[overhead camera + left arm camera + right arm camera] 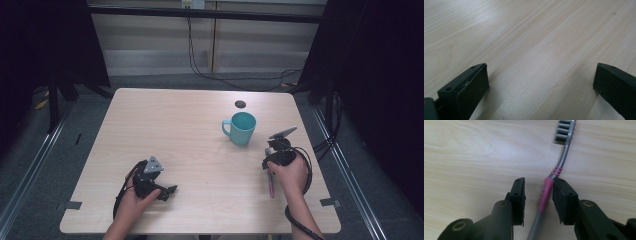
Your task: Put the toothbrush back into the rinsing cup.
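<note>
Pink and grey toothbrush [548,188] lies flat on the pale wood-grain table [165,125], toward its near right part, handle running back toward the person, dark bristles at the far end in the right gripper view. Right gripper [539,185] straddles the handle at the pink grip: one pad touches its side, the other stands just off it with a sliver of wood showing between, so not yet clamped. In the high view the right hand [290,175] sits over the brush, pink handle end showing beside it. Teal mug [241,128] stands upright just beyond, handle to the left, apart from the gripper. Small dark round disc [240,104] sits on the wood farther back. Left gripper [165,192] rests low at the near left, well apart from the brush, jaws spread wide over bare wood, nothing between them. Table surface shows light streaked grain with soft glare. Around it: grey carpet floor, metal floor rails either side, black drapes, cables trailing along the pale back wall.
</note>
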A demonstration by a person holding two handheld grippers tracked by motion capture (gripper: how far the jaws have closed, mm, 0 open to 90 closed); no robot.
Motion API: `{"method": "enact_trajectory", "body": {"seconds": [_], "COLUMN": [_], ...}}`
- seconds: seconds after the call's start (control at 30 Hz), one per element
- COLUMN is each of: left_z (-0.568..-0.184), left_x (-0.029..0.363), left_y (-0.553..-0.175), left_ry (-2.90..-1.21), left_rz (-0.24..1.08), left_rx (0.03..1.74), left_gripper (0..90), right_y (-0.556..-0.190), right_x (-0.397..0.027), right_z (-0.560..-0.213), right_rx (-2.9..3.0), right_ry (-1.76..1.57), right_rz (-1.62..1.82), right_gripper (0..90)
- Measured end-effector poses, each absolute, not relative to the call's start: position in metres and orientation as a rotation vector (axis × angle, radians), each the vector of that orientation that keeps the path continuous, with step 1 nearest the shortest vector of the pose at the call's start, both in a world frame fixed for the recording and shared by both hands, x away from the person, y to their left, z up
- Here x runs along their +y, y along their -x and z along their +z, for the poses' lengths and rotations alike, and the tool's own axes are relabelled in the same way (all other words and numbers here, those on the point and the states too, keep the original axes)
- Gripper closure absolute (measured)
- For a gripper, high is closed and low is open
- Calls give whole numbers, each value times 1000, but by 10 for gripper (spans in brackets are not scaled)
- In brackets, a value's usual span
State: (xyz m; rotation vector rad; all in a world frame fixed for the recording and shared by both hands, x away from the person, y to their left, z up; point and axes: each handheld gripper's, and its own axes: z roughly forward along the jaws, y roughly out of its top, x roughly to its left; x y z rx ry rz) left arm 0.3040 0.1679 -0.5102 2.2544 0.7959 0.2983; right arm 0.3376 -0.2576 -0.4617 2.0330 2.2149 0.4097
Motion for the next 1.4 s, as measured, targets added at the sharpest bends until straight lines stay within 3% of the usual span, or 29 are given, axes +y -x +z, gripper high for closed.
{"method": "enact_trajectory", "body": {"seconds": [0.3,0.77,1.4], "left_z": [-510,-510,-510], "left_x": [168,168,168], "left_y": [-304,-304,-304], "left_ry": [-2254,-2254,-2254], "left_rz": [298,298,298], "left_rx": [796,796,796], "left_gripper": [0,0,0], "right_y": [-341,-346,-348], "right_x": [-257,-260,-261], "right_z": [-463,-466,-470], "right_rx": [2183,2165,2137], "right_ry": [-2088,-2169,-2215], "right_rz": [355,324,309], "right_gripper": [704,719,817]}}
